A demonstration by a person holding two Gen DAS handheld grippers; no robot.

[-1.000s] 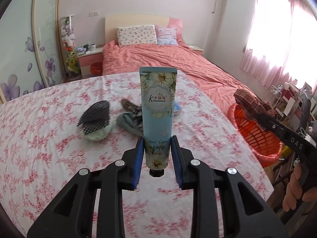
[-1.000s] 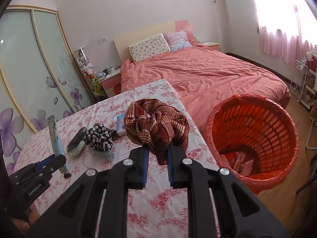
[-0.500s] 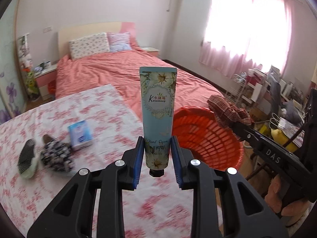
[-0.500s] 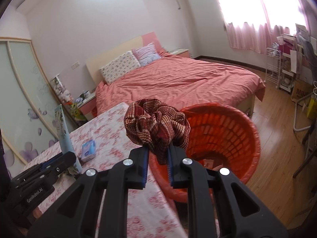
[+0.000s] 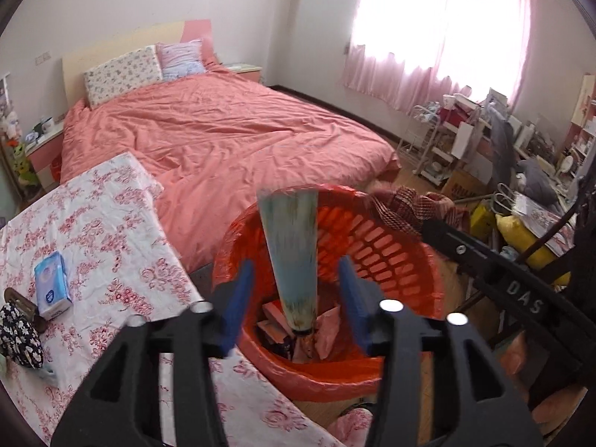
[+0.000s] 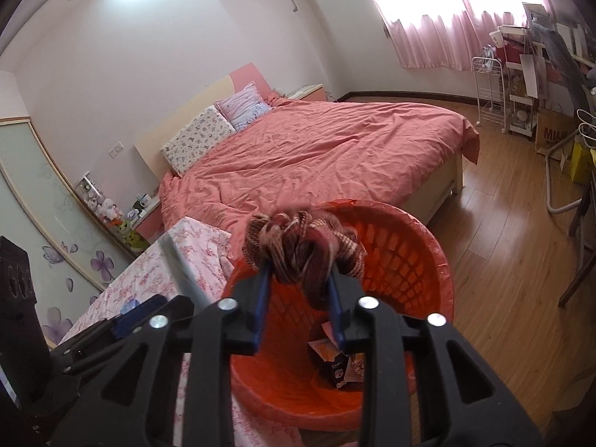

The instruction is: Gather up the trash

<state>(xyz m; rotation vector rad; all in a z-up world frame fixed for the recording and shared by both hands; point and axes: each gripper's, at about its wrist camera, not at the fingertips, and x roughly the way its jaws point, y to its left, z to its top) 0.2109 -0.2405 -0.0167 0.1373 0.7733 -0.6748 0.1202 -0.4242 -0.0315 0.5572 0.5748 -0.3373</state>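
Note:
My left gripper [image 5: 294,290] stands open above the orange basket [image 5: 402,246]. The hand cream tube [image 5: 292,249] is blurred and loose between the spread jaws, its cap pointing down into the basket. My right gripper [image 6: 298,294] is over the same orange basket [image 6: 428,260]; its jaws have widened, and the red-brown plaid cloth [image 6: 301,246] sits blurred between the fingertips. The cloth also shows in the left wrist view [image 5: 406,208], and the left gripper in the right wrist view [image 6: 138,313]. Wrappers [image 6: 335,361] lie in the basket's bottom.
The floral-clothed table [image 5: 104,223] lies left of the basket, with a tissue pack [image 5: 52,288] and a dark floral cloth item [image 5: 18,339] on it. A pink bed [image 6: 316,149] lies behind. Cluttered shelves and bags [image 5: 503,156] stand at right on the wood floor [image 6: 514,231].
Both grippers moved from over the table to above the basket. The left jaws opened and released the tube, which is dropping. The right jaws widened around the cloth.

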